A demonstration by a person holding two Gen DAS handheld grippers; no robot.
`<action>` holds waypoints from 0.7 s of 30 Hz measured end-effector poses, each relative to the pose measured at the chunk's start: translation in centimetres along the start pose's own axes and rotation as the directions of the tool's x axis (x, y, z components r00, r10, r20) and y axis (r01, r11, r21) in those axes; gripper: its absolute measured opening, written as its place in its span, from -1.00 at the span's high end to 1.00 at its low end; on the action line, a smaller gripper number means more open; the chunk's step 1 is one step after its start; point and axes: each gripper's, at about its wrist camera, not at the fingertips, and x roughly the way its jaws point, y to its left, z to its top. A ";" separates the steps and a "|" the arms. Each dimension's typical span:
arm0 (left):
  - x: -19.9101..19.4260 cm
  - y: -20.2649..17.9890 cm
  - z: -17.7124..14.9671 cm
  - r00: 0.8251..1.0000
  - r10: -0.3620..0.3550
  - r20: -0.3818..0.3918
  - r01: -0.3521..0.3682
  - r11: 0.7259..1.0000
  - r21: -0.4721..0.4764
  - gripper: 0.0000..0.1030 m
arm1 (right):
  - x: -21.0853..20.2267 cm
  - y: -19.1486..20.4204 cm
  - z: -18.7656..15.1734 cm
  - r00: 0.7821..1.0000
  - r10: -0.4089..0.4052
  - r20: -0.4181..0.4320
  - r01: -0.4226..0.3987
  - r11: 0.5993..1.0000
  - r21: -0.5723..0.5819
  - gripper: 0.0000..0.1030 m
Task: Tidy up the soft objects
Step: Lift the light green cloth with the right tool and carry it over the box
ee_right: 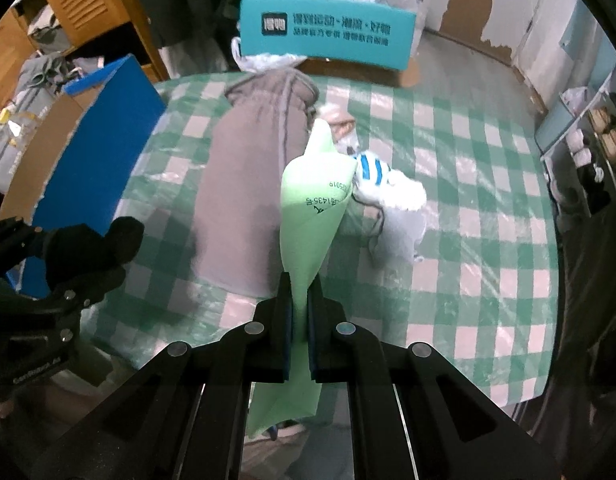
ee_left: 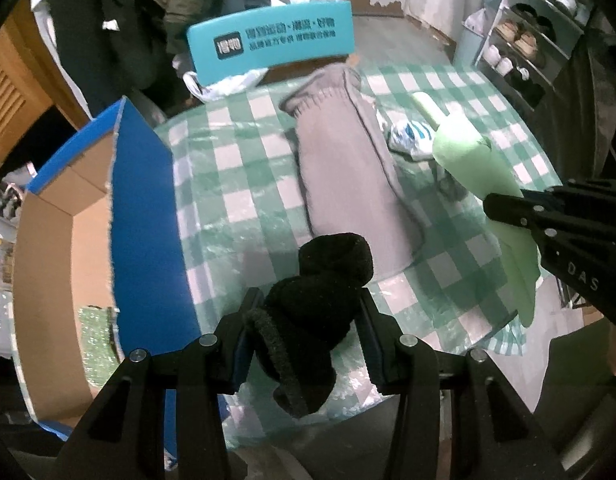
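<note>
Sitting at far left, blue cardboard box (ee_left: pixel 144 216) with open top, beside the checkered table (ee_left: pixel 244 184). Left gripper (ee_left: pixel 308 320) pinches black sock bundle (ee_left: pixel 312 312), lifted clear above tablecloth. Grey garment (ee_left: pixel 344 168) lies flat mid-table. White-and-blue striped sock (ee_right: pixel 372 174) lies beside it. Right gripper (ee_right: pixel 300 304), jaws pressed together, clamps light green cloth (ee_right: pixel 312 208), hanging off table.

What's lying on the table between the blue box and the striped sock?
The folded grey garment lies lengthwise between the blue box and the blue-and-white striped sock, on the checked tablecloth. The right wrist view shows it best.
</note>
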 end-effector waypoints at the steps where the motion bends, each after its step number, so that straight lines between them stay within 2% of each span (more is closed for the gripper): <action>1: -0.3 0.2 0.0 1.000 0.003 0.006 -0.003 1.000 -0.002 0.09 | -0.2 0.1 0.1 1.000 0.001 0.004 -0.001 1.000 -0.002 0.90; 11: -2.8 1.7 0.6 0.997 0.032 0.074 -0.029 0.999 -0.029 0.09 | -2.8 1.3 0.8 0.997 0.023 0.070 -0.021 0.999 -0.032 0.90; 21: -4.4 2.9 0.8 0.992 0.059 0.110 -0.053 0.997 -0.051 0.09 | -4.5 2.8 1.9 0.992 0.052 0.117 -0.045 0.997 -0.061 0.90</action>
